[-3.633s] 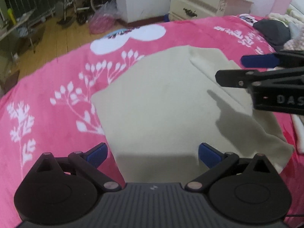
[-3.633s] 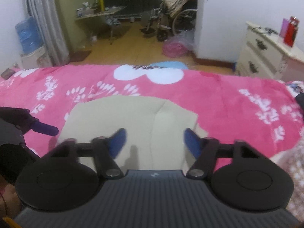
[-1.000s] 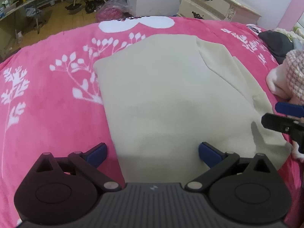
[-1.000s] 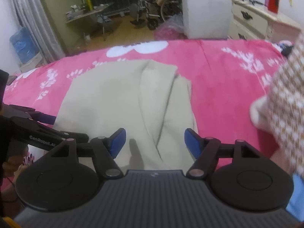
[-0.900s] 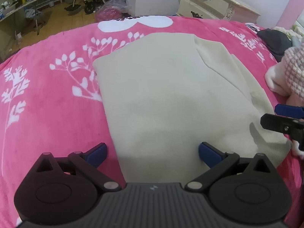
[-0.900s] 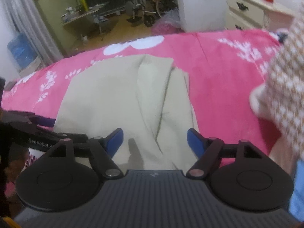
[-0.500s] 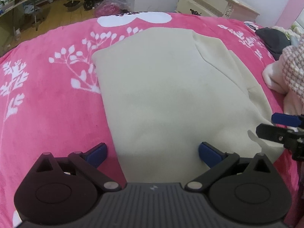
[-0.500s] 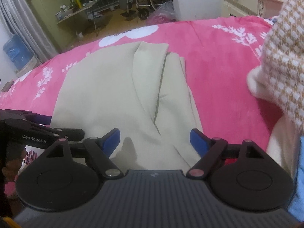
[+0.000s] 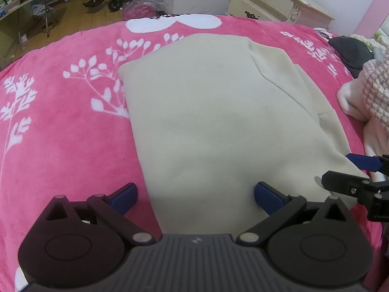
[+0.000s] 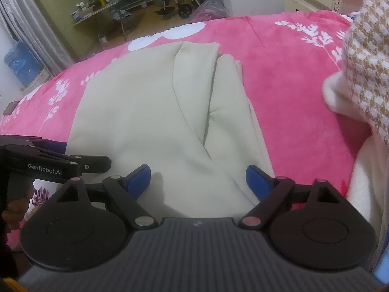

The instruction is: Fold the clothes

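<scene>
A cream fleece garment (image 9: pixel 218 121), partly folded, is spread flat on the pink floral blanket (image 9: pixel 60 126). The left gripper (image 9: pixel 195 192) and right gripper (image 10: pixel 198 177) are held wide open, empty, over its 6 o'clock hem. The cloth is judged soft, thick and limp; the near corners are best pinched.

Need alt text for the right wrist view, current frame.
A partly folded cream fleece garment lies flat on a pink blanket with white leaf print. The open right gripper hovers at its near edge, the left gripper at its left corner. A brown-and-white checked garment sits right.
</scene>
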